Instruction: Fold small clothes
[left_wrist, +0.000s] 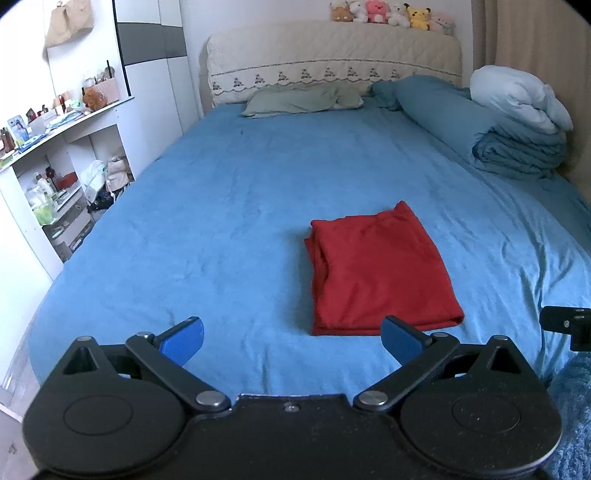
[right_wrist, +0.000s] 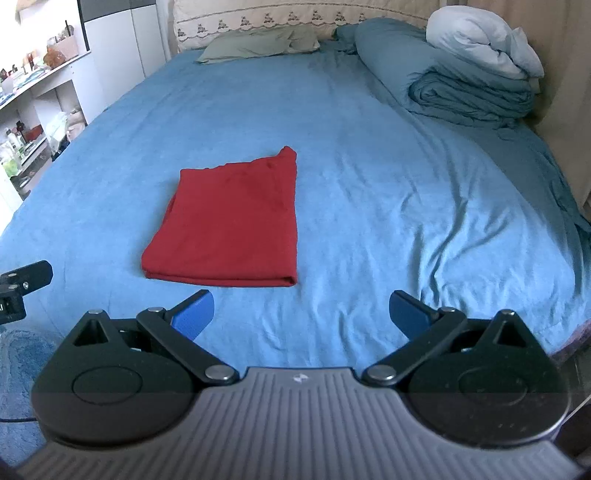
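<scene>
A red garment lies folded into a neat rectangle on the blue bed sheet. It also shows in the right wrist view. My left gripper is open and empty, held near the bed's front edge, just short of the garment's near left corner. My right gripper is open and empty, near the front edge, to the right of the garment's near edge. Part of the right gripper shows at the right edge of the left wrist view, and part of the left gripper shows at the left edge of the right wrist view.
A green pillow lies at the headboard. Rolled blue and white duvets sit at the far right. White shelves with bottles stand left of the bed. Plush toys line the headboard top. A blue rug lies on the floor.
</scene>
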